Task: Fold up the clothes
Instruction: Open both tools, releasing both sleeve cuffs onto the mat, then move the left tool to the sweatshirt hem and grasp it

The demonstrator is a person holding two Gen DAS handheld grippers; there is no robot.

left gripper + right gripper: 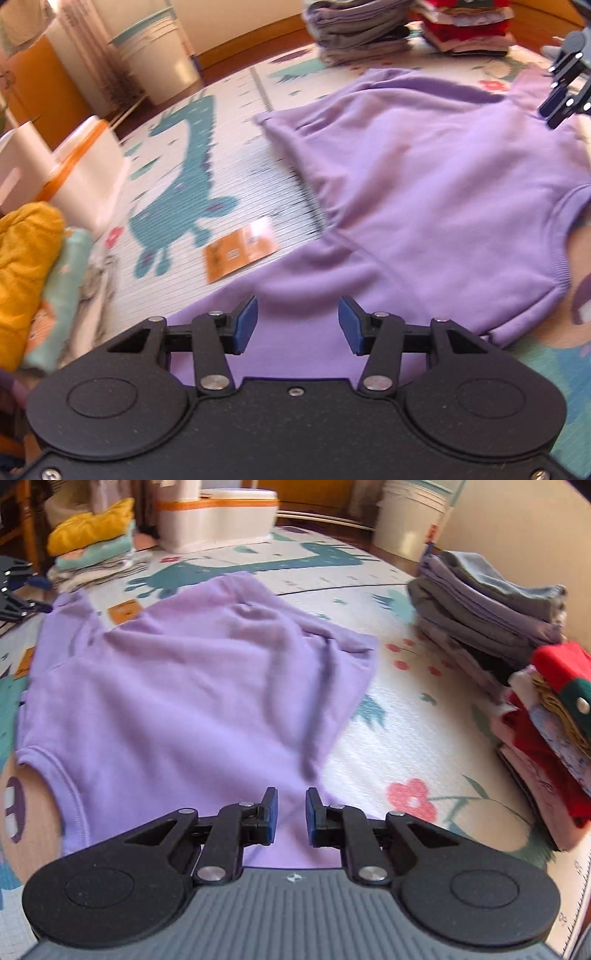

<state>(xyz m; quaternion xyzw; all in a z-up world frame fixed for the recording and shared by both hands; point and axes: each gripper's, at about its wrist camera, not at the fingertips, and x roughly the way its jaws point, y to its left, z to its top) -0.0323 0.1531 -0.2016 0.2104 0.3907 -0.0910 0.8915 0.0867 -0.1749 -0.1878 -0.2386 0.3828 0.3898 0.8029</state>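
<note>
Far left: we see a yellow garment (26,258) topping a small pile of folded clothes (62,299), with white storage bins (74,170) just behind.
Play mat (229,122): pale, printed with a teal dinosaur (184,184); an orange card (240,253) lies on it just beside the shirt — its print is too blurred for us to read.
Lilac sweatshirt (424,192): spread flat on the mat, collar at the near edge, some creases toward the hem.
Left hand-held gripper (298,323): blue pads wide apart, nothing between them, poised over one lilac sleeve.
Right hand-held gripper (291,816): pads closer but parted — a narrow gap, gripping nothing, above the other sleeve.
Far right: we see a grey folded stack (487,609) and a red-and-patterned stack (554,731) on the mat, well apart from the shirt.
Writing: none we can read.
</note>
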